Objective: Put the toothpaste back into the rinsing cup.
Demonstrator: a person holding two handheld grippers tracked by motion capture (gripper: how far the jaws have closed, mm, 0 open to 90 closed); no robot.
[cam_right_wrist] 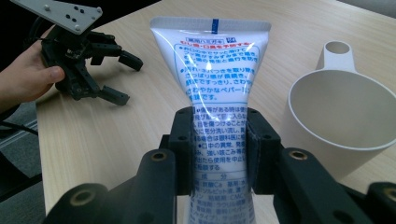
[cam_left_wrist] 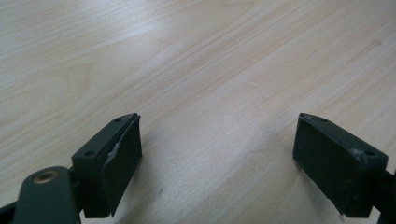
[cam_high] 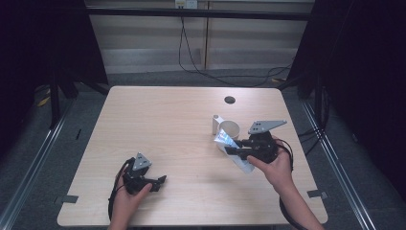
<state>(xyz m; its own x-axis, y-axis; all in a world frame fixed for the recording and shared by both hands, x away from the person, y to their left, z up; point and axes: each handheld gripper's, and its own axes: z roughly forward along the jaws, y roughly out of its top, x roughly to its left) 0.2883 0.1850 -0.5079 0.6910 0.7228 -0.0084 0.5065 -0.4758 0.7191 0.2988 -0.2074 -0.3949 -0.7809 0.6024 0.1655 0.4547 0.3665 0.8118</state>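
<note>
A white tube with blue and red print (cam_right_wrist: 212, 70) stands crimped end up between the jaws of my right gripper (cam_right_wrist: 219, 114), which is shut on its lower half. In the high view the tube (cam_high: 242, 164) lies slanted in the right gripper (cam_high: 231, 149), just in front of a white cup (cam_high: 229, 129) with a flat handle. That cup (cam_right_wrist: 336, 107) stands upright and empty, close on the tube's right. My left gripper (cam_high: 160, 181) rests low at the table's front left, held by a hand. Its jaws (cam_left_wrist: 218, 116) stand wide open over bare wood.
The light wooden table (cam_high: 167, 124) has a round dark cable hole (cam_high: 230, 99) near its far edge. From the right gripper view, the left gripper (cam_right_wrist: 128, 79) sits near the table's edge. Black cables (cam_high: 191, 62) trail on the floor behind the table.
</note>
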